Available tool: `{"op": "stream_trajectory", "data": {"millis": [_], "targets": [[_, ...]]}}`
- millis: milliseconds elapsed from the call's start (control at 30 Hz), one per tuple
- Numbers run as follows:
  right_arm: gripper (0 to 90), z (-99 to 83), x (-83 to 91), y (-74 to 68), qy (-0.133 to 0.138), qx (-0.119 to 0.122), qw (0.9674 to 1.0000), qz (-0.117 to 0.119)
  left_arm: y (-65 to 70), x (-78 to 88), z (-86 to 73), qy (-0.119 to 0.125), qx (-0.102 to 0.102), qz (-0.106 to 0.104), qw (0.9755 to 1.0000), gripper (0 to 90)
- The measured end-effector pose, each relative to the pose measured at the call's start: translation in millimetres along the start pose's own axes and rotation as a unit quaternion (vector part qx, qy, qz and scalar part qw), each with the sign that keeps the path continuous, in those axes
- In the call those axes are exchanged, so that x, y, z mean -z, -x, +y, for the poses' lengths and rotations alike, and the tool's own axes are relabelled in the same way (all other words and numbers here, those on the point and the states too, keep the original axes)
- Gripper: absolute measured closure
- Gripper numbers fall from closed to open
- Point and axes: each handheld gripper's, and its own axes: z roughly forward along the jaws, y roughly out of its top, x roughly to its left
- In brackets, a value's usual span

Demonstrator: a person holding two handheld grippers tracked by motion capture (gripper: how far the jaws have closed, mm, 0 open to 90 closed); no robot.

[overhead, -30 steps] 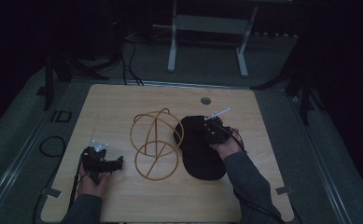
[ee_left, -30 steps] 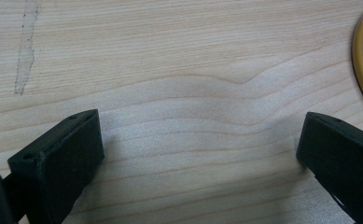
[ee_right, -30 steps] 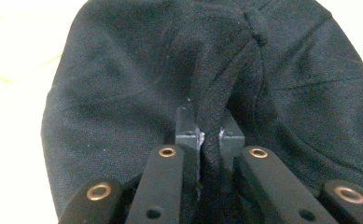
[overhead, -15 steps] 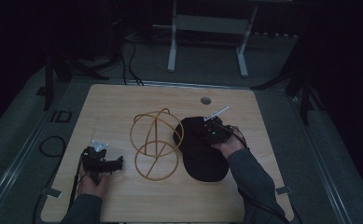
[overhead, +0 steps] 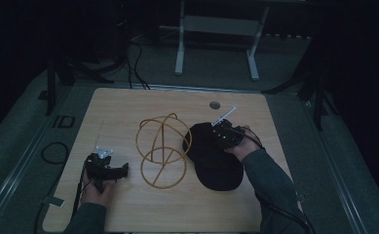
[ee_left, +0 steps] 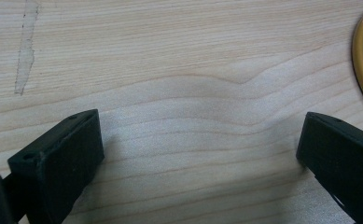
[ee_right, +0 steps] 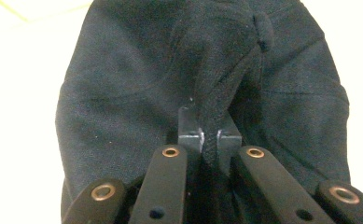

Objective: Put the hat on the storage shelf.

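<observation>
A light wooden table with rounded corners is set on a grey carpeted floor, and a small round grommet is let into its far edge. Beyond it, a pale metal stand with two legs is seen in a dim, dark room. Black cables are trailed across the floor behind the table, and a cable loop is laid at its left side. A faint scuff mark is seen on the wood grain.

thing: black fabric baseball cap
pose: crown up, brim toward the person
state: crown fabric pinched into a fold
place: just right of the yellow wire-hoop sphere
</observation>
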Motion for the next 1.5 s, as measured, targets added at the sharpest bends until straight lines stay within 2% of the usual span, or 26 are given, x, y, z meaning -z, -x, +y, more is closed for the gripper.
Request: {"op": "stream_trajectory", "data": {"millis": [233, 533, 1067, 1467, 1500], "targets": [[85.9, 3.8, 9.8, 1.0, -0.010, 0.023, 0.9997, -0.005, 0.0, 0.0, 0.0, 0.000, 0.000, 0.000, 1.0000, 0.2], [85.8, 6.3, 18.7, 2.6, -0.013, 0.038, 0.9992, -0.009, 0.0, 0.0, 0.0, 0.000, 0.000, 0.000, 1.0000, 0.2], [85.6, 9.8, 33.4, 5.0, -0.005, 0.059, 0.9983, 0.001, 0.0, 0.0, 0.0, 0.000, 0.000, 0.000, 1.0000, 0.2], [85.6, 14.9, 54.9, 8.6, 0.009, 0.074, 0.9972, 0.006, 0.4, 0.0, 0.0, 0.000, -0.002, -0.002, 1.0000, 0.2], [85.6, 15.5, 59.0, 8.7, 0.007, 0.081, 0.9967, 0.003, 0.4, 0.0, 0.0, 0.000, -0.002, -0.002, 1.0000, 0.2]]}}
